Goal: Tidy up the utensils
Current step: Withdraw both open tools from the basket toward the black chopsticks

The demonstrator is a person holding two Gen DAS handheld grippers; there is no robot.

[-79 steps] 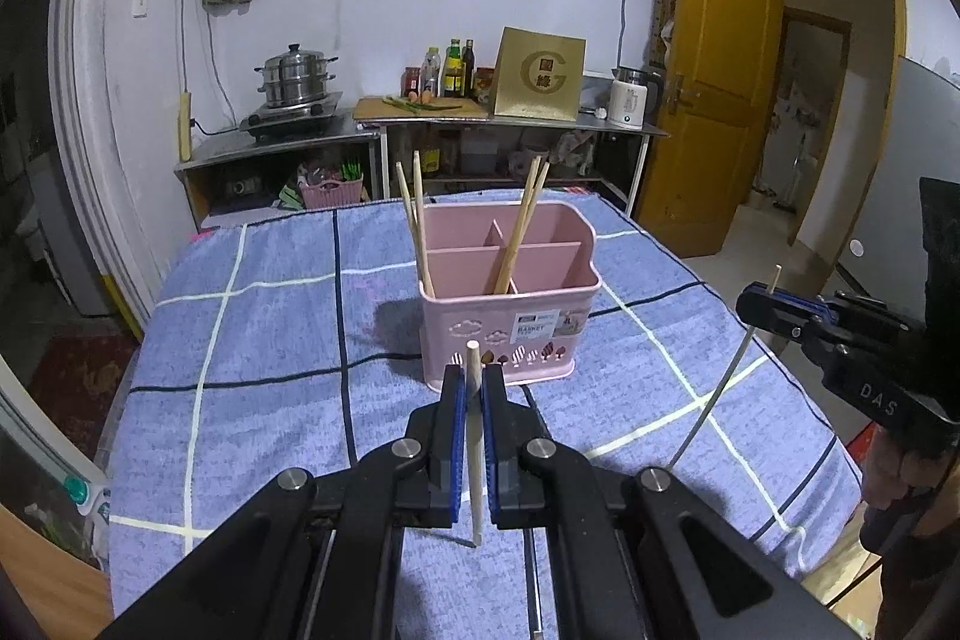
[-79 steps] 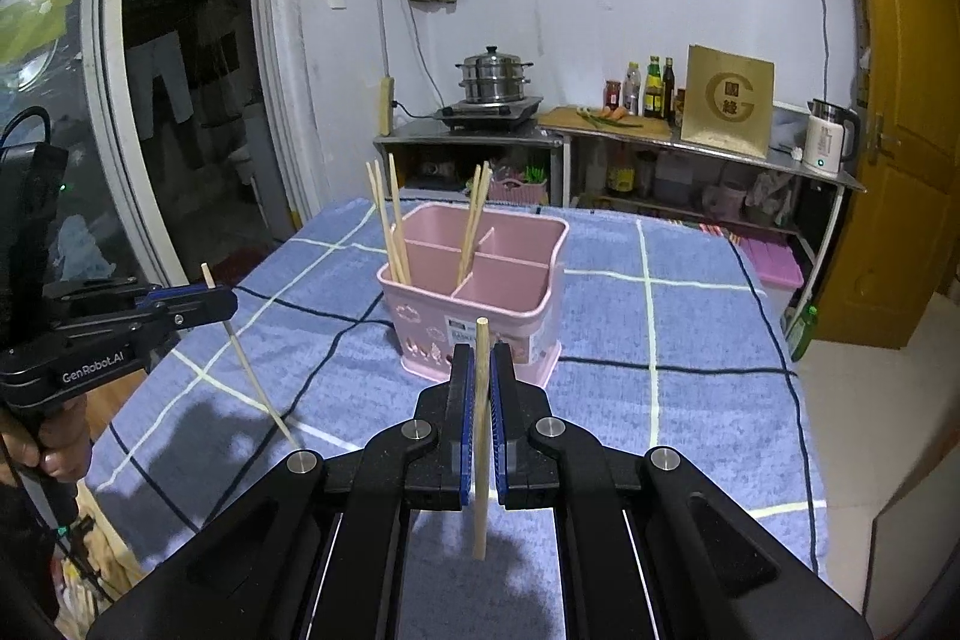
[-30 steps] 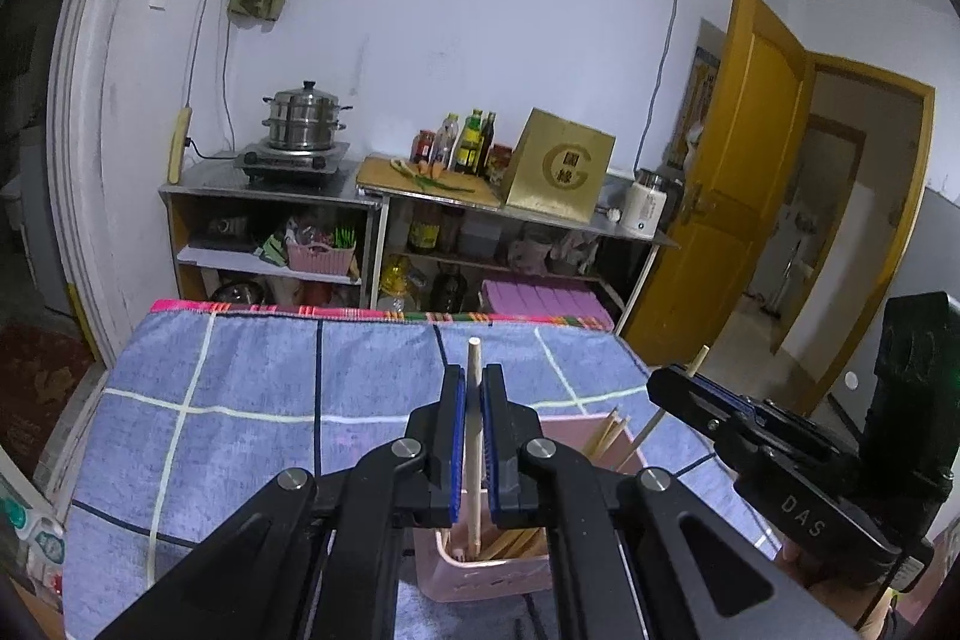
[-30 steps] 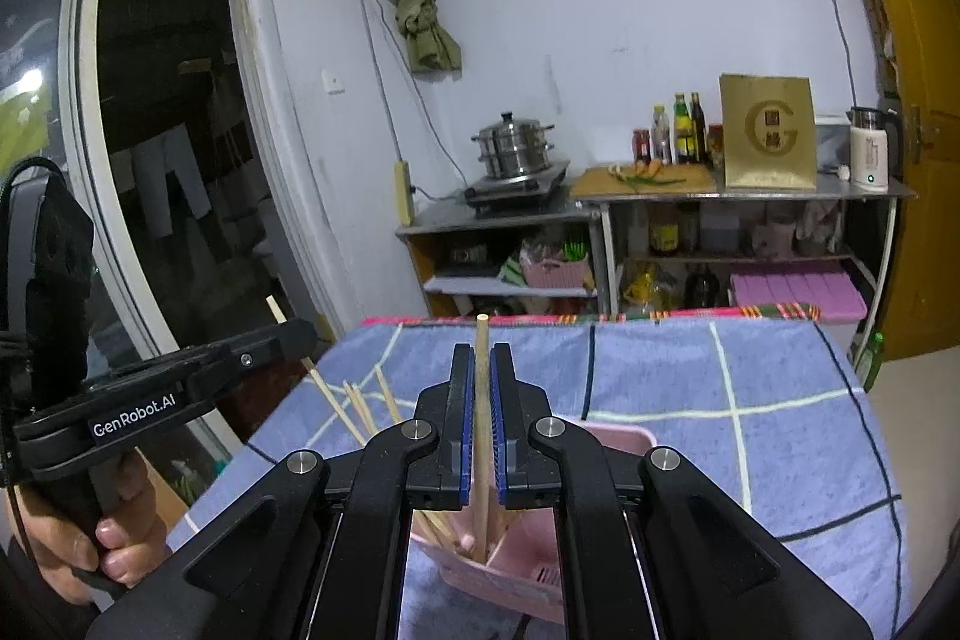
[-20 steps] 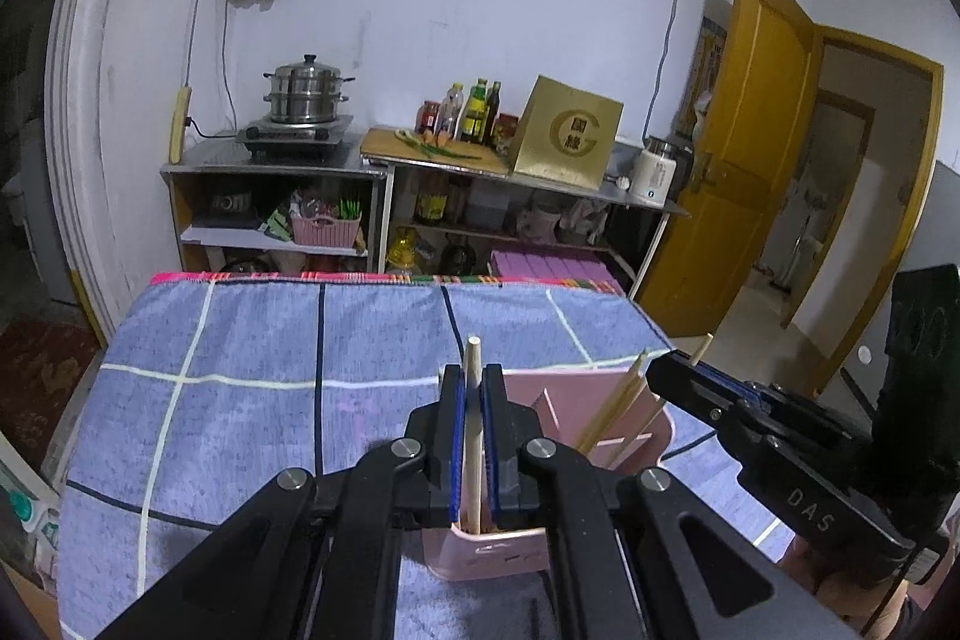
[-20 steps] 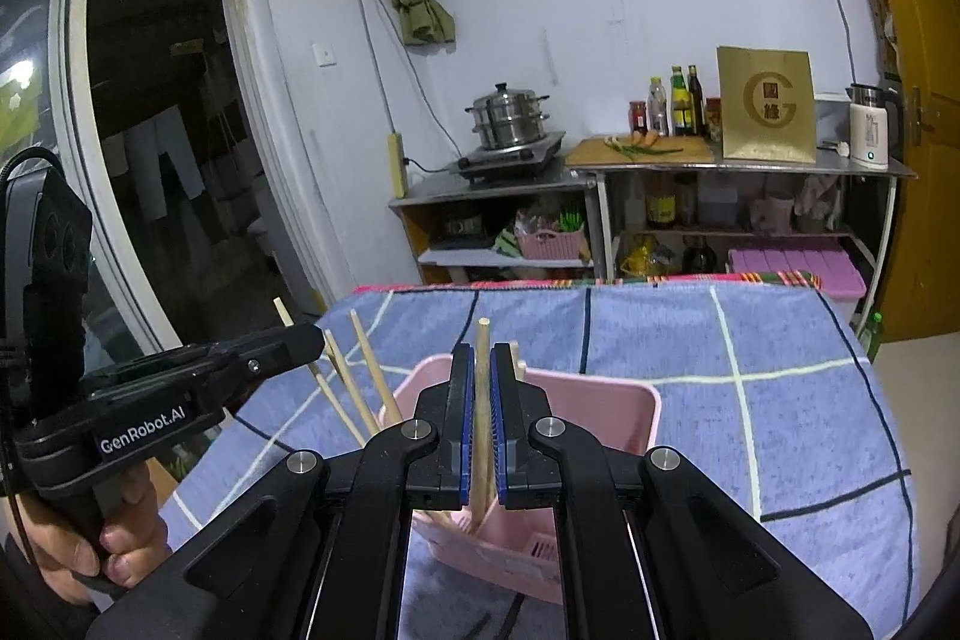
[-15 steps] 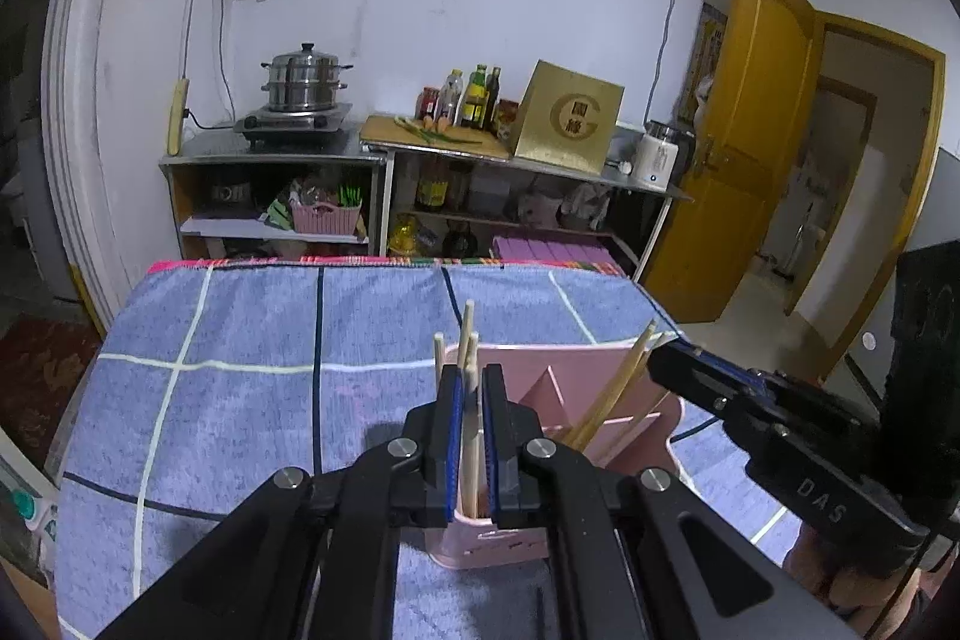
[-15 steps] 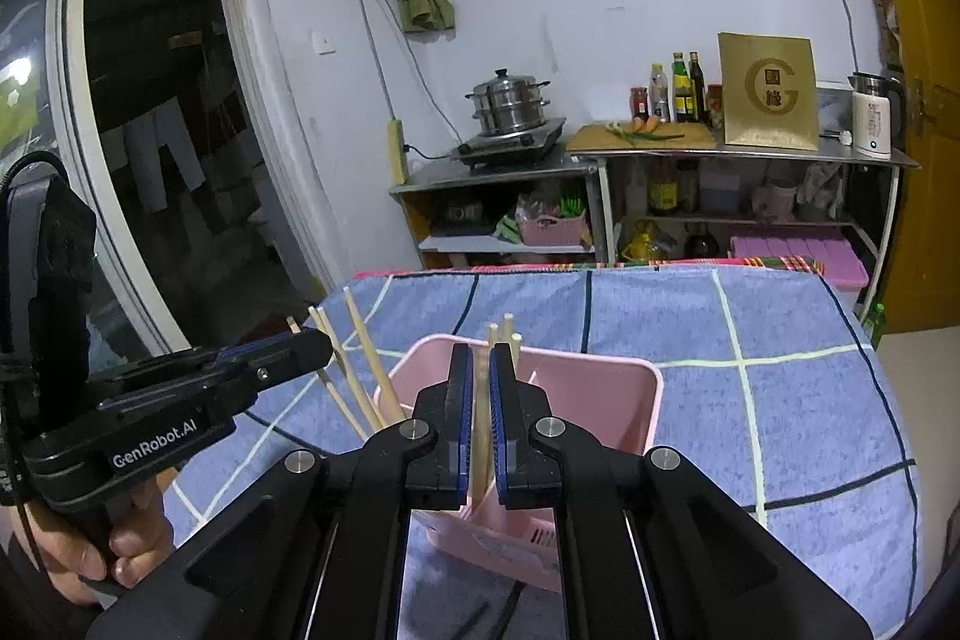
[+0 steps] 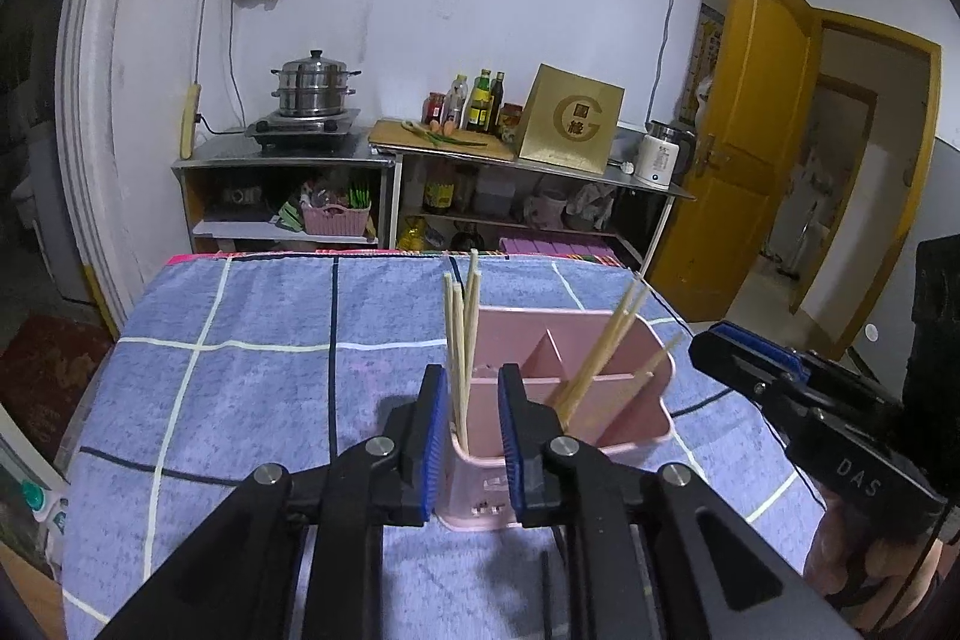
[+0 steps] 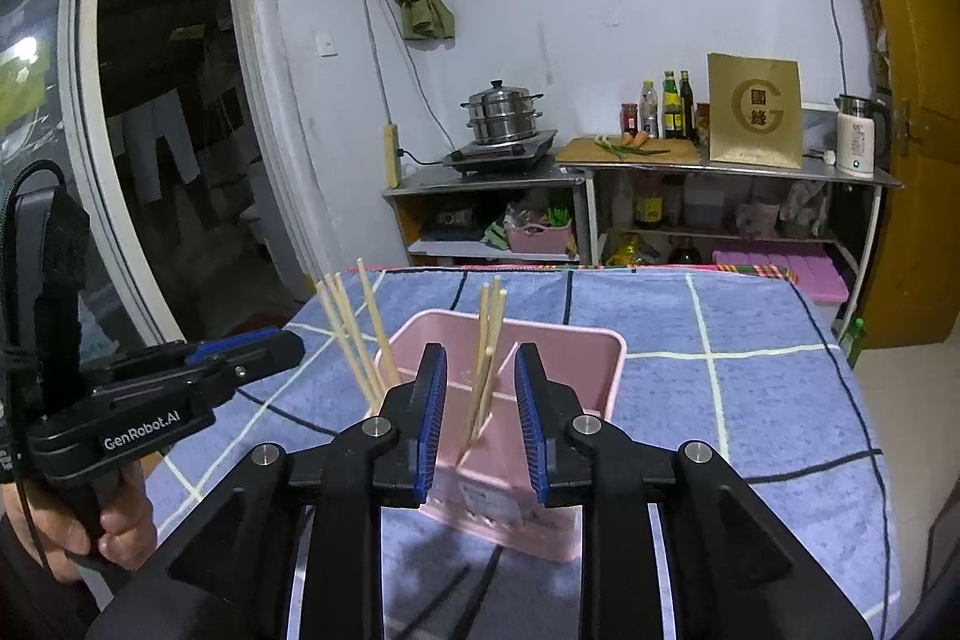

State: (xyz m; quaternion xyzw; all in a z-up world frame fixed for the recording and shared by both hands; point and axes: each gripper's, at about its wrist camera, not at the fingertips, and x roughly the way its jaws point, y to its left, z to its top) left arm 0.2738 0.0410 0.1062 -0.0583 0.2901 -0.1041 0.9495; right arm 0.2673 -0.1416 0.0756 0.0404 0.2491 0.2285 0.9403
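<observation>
A pink divided utensil holder (image 9: 606, 400) stands on the blue checked tablecloth; it also shows in the right wrist view (image 10: 576, 358). Wooden chopsticks (image 9: 461, 334) stand in its left compartment and more chopsticks (image 9: 606, 346) lean in its right compartment. My left gripper (image 9: 471, 436) is open and empty, jaws either side of the left chopsticks. My right gripper (image 10: 480, 430) is open and empty around the right bundle of chopsticks (image 10: 487, 340). The other bundle (image 10: 354, 334) leans at the holder's left in that view.
The tablecloth-covered table (image 9: 252, 376) ends at a far edge. Behind it stand metal shelves with a steamer pot (image 9: 313, 85), bottles and a gold box (image 9: 570, 121). A yellow door (image 9: 750, 148) is at the right. A dark thin object lies on the cloth below the holder (image 10: 480, 580).
Both grippers came down over the holder with a chopstick each, then opened. The chopsticks now stand loose in the holder's compartments.
</observation>
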